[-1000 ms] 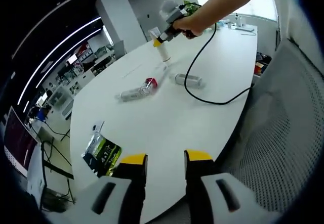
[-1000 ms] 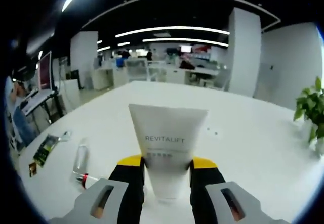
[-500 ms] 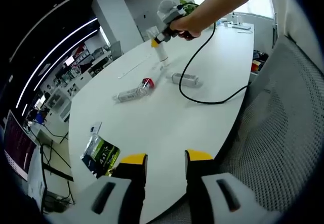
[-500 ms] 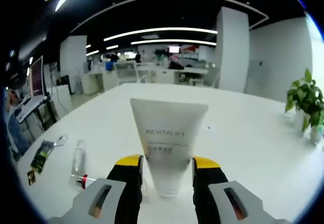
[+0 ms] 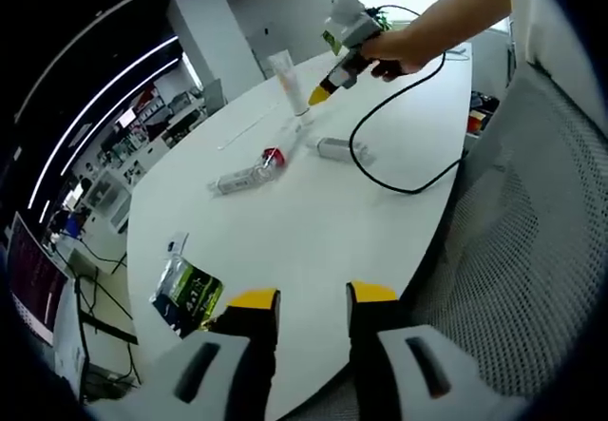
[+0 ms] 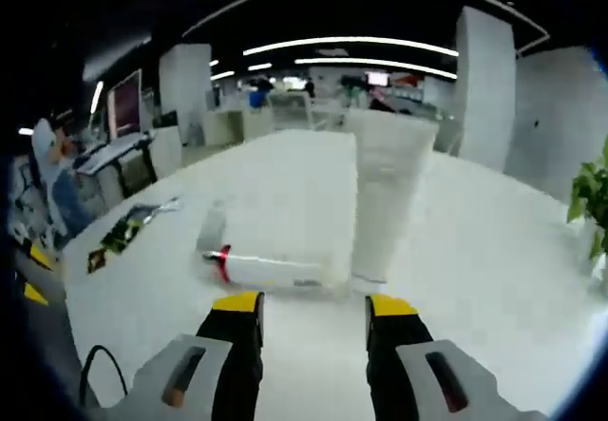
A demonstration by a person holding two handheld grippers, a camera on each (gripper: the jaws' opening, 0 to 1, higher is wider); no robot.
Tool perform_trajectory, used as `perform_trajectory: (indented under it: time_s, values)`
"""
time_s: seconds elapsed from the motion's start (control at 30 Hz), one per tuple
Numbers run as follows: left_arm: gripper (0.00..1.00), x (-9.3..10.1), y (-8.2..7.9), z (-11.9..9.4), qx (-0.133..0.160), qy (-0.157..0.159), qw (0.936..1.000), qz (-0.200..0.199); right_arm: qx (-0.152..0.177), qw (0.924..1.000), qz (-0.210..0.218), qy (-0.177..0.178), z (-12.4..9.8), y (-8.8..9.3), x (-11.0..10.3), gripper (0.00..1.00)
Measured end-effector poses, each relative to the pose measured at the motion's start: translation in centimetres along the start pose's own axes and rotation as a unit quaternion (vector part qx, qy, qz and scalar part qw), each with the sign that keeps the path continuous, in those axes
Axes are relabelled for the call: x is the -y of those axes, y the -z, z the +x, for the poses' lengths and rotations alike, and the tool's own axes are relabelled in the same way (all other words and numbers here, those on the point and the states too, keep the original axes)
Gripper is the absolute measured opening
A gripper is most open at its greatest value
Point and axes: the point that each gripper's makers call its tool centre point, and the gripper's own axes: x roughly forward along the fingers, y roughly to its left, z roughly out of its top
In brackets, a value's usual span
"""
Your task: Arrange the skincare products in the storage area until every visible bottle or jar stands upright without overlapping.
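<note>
Standing upright on the white table [image 6: 494, 250], cap down, the white tube [image 6: 385, 202] rises just ahead of my right gripper [image 6: 309, 305], whose yellow-tipped jaws are spread with nothing between them. The tube is free of the jaws, slightly right of the gap. In the left gripper view the same tube [image 5: 288, 81] stands at the far end of the table [image 5: 313, 240], with my right gripper [image 5: 323, 91] just beside it and my hand [image 5: 404, 48] around its handle.

Lying on its side just left of the tube's base is a white bottle with a red band [image 6: 266, 267]; I cannot tell whether the two touch. In the left gripper view that bottle [image 5: 249, 174] lies flat, and another small white bottle [image 5: 334, 149] lies flat near it, beside a black cable [image 5: 389, 179] that loops across the tabletop.

My left gripper [image 5: 304, 299] hangs over the near edge of the table, jaws apart and holding nothing. A dark green foil pouch [image 5: 188, 293] lies just to its left; in the right gripper view the pouch [image 6: 128, 231] sits well left of the bottles.
</note>
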Motion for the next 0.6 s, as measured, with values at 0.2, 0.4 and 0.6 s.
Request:
perform_trajectory:
  time_s: [0.2, 0.4, 0.6]
  values:
    - [0.28, 0.3, 0.1, 0.1, -0.002, 0.007, 1.0, 0.005, -0.044, 0.979, -0.182, -0.081, 2.8, -2.8, -2.7, 0.37]
    - [0.28, -0.2, 0.5, 0.1, -0.01, -0.002, 0.9999, -0.003, -0.158, 0.9326, -0.278, -0.167, 6.6, -2.0, -4.0, 0.43]
    - [0.28, -0.2, 0.6, 0.1, -0.014, -0.004, 0.9999, -0.004, -0.278, 0.8303, -0.416, -0.245, 8.3, 1.1, -4.4, 0.47]
